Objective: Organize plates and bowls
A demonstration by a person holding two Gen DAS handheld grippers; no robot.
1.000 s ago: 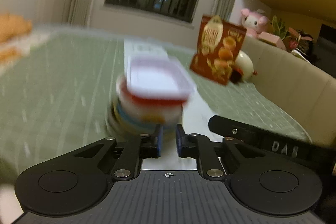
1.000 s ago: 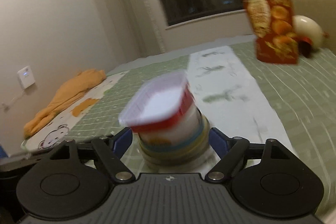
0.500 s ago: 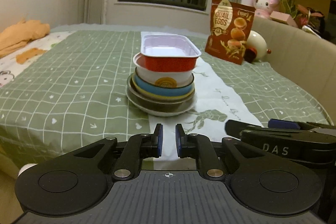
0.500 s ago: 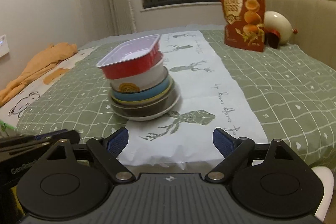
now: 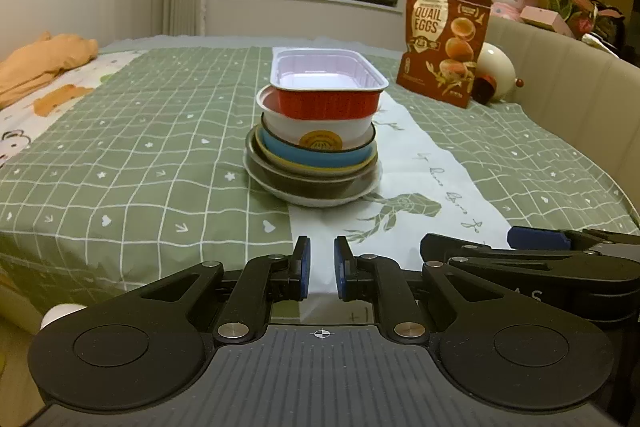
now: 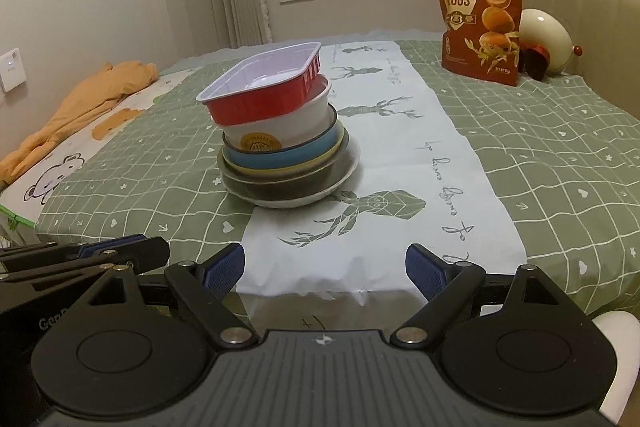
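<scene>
Stacked dishes on the white runner, both my grippers held back at the near edge of the table.

The stack (image 5: 316,143) sits mid-table on the white runner (image 5: 432,163), where it meets the green checked cloth (image 5: 132,163): a red rectangular tray (image 5: 326,87) on top, then a white bowl (image 5: 320,129), a blue bowl (image 5: 312,157), a yellow rim, a dark bowl and a white plate (image 5: 316,197) at the bottom. From my right wrist view I see the tray tilted, hanging out over the white bowl's left rim; from the left view it looks nearly level. The quail-egg bag (image 6: 480,19) stands toward the far right corner. My left gripper (image 5: 320,269) has its jaws drawn narrow and holds nothing; my right gripper (image 6: 324,267) stands wide and empty. The stack lies well ahead of both, touching neither.
</scene>
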